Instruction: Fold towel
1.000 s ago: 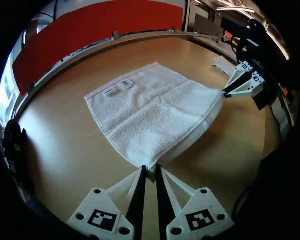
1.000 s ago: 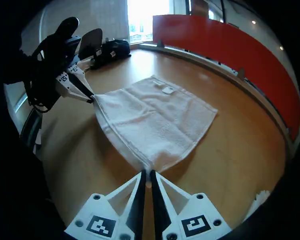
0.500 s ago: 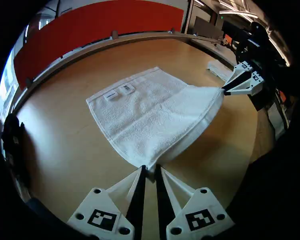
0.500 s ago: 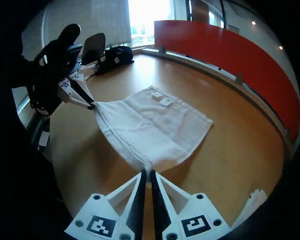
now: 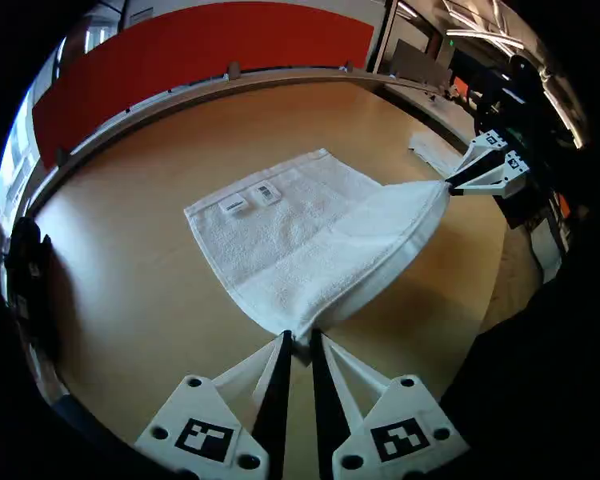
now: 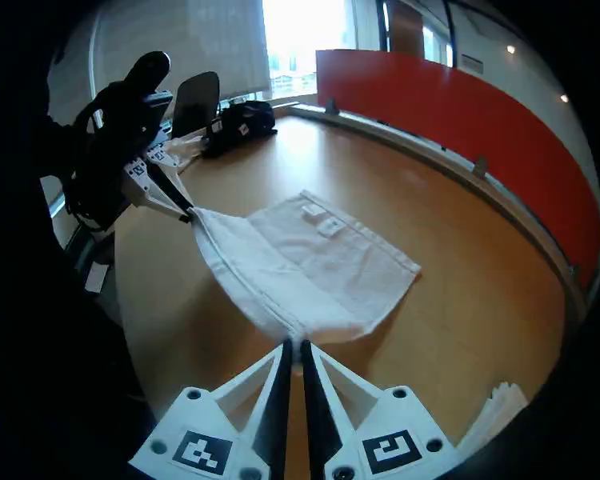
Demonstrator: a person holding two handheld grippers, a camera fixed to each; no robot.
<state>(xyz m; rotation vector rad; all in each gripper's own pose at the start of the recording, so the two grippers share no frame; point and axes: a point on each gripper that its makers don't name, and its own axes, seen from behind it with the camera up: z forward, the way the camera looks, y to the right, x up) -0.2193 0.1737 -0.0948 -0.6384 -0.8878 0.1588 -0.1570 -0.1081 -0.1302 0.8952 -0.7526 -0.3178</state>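
A white towel (image 5: 300, 232) (image 6: 316, 256) lies on a wooden table, its near edge lifted off the surface. My left gripper (image 5: 298, 340) is shut on one near corner. My right gripper (image 6: 294, 346) is shut on the other near corner. In the left gripper view the right gripper (image 5: 452, 186) shows at the far right, pinching its corner. The right gripper view has the left gripper (image 6: 186, 213) at the upper left, pinching its corner. The raised edge hangs stretched between the two grippers. Two small labels (image 5: 250, 199) sit near the towel's far edge, which rests flat on the table.
The wooden table (image 5: 140, 280) (image 6: 476, 296) has a red partition (image 5: 196, 56) (image 6: 460, 112) along its far side. A black bag (image 6: 240, 124) and a dark chair (image 6: 196, 100) stand at the far end. More white cloth (image 5: 432, 148) (image 6: 496, 404) lies near the table's edge.
Both grippers have risen with their corners, lifting the towel's near half higher off the table and carrying it toward the far edge. The far half stays flat.
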